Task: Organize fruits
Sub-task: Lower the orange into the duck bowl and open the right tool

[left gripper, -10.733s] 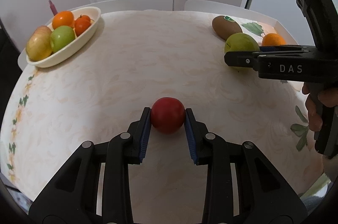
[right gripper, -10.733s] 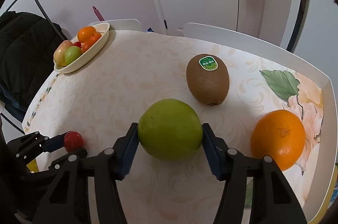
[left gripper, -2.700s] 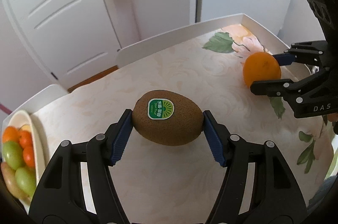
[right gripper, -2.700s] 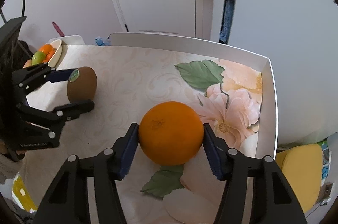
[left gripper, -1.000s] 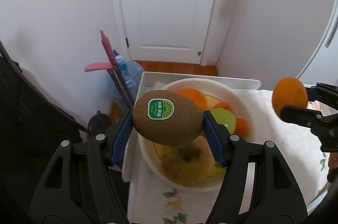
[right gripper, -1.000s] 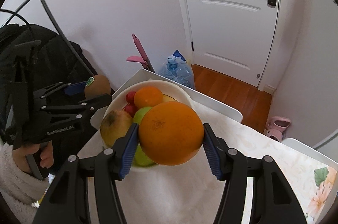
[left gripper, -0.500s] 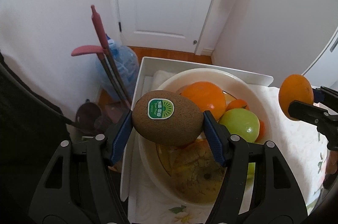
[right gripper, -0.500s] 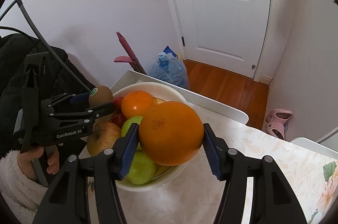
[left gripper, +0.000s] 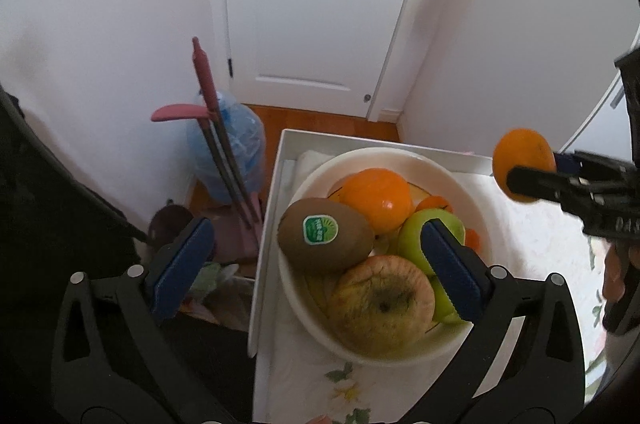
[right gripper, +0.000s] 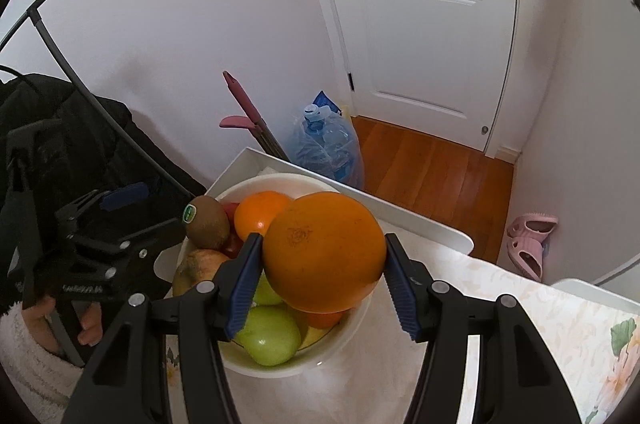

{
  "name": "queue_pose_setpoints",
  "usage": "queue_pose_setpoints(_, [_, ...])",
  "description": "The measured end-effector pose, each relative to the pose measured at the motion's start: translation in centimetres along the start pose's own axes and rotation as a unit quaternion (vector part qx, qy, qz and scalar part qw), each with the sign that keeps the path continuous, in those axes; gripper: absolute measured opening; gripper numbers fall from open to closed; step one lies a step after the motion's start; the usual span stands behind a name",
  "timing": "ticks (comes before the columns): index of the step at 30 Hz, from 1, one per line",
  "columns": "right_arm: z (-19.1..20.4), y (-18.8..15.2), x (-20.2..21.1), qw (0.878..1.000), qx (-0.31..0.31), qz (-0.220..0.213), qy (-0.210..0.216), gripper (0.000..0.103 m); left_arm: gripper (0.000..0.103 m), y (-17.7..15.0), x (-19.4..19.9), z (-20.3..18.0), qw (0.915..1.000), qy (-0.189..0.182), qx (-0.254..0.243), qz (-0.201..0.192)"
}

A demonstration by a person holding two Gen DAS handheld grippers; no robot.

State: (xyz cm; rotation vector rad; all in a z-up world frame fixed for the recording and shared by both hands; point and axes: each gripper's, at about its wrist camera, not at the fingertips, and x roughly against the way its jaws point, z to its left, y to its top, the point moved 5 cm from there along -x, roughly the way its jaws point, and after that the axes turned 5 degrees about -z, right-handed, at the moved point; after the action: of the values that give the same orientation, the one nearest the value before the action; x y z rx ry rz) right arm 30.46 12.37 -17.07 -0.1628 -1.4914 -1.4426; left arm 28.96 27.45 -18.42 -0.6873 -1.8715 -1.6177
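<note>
From the left wrist, the brown fuzzy kiwi with the green sticker (left gripper: 326, 236) is being left on the fruit pile in the white round bowl (left gripper: 472, 338); the left hand-held gripper (left gripper: 320, 270), tilted steeply downward, has just been opening and is standing wide, holding nothing.

From the right wrist, the large round orange (right gripper: 323, 251) is being clamped by the right hand-held gripper (right gripper: 323, 270), angled down over the bowl, not yet released.
</note>
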Motion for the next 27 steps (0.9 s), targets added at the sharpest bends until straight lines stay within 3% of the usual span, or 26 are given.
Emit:
queue_pose_setpoints(16, [-0.7, 0.8, -5.3, 0.999, 0.002, 0.036, 0.020, 0.055, 0.103, -1.3, 0.9, 0.2, 0.9985, 0.037, -0.041, -0.004])
queue_pose_setpoints(27, [-0.8, 0.6, -8.2, 0.998, -0.007, 0.050, 0.025, 0.055, 0.103, -2.0, 0.3, 0.4, 0.9981, 0.033, -0.051, 0.011])
